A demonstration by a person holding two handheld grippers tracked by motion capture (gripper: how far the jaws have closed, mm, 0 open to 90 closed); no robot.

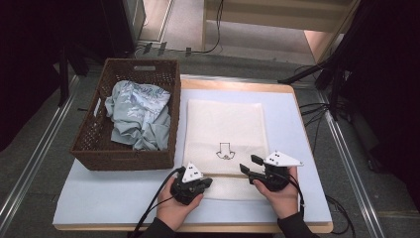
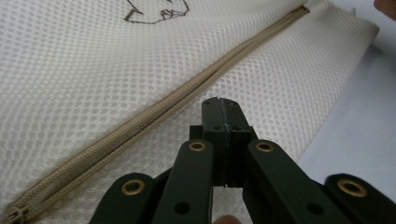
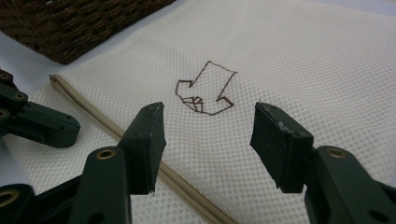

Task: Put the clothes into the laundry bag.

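Note:
A white mesh laundry bag (image 1: 225, 124) lies flat on the pale blue mat, with a brown arrow drawing (image 1: 224, 151) on it and a beige zipper (image 2: 140, 123) running across its near end. My left gripper (image 1: 207, 182) rests at the bag's near left corner. Its jaws (image 2: 220, 105) are pressed together just below the zipper, and I see no fabric between them. My right gripper (image 1: 250, 164) hovers over the bag's near right part. In the right gripper view its jaws (image 3: 210, 123) stand apart with nothing between them, above the zipper (image 3: 93, 109) and the arrow (image 3: 205, 88).
A dark wicker basket (image 1: 124, 159) stands to the left of the bag and holds crumpled pale green-grey clothing (image 1: 138, 114). The mat (image 1: 297, 148) ends in a wooden table edge at the front. Cables and dark stands lie beyond the table's far and right sides.

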